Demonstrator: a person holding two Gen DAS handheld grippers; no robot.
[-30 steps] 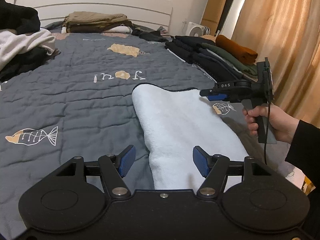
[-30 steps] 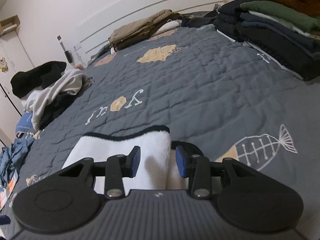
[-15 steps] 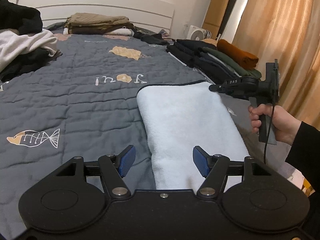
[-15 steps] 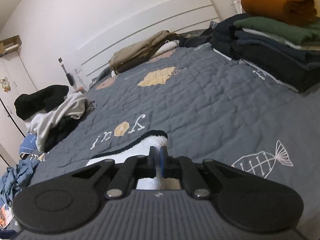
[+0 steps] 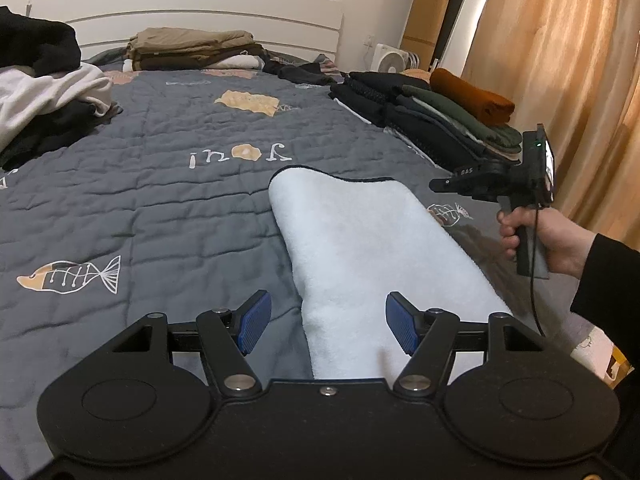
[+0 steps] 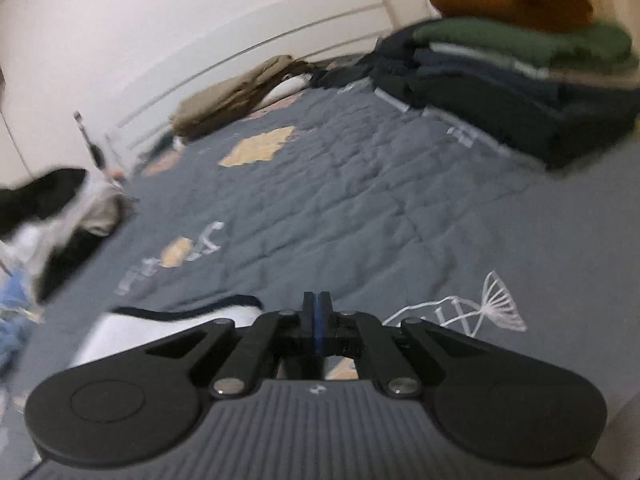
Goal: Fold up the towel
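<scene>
A white fleece towel with a dark trim lies folded in a long strip on the grey quilt. My left gripper hovers open over its near end, one blue pad above the towel and the other above the quilt. A hand holds my right gripper to the right of the towel's far corner, apart from it. In the blurred right wrist view the right gripper is shut with nothing between its pads, and the towel lies to its lower left.
Folded dark, green and orange clothes are stacked along the bed's right side. A loose heap of black and white clothes lies at the left. Folded khaki garments sit by the headboard. Curtains hang at the right.
The right gripper's jaws closed at the towel's far right corner, then it drew off to the right, clear of the towel. The towel's far edge shifted slightly. The left gripper stayed put.
</scene>
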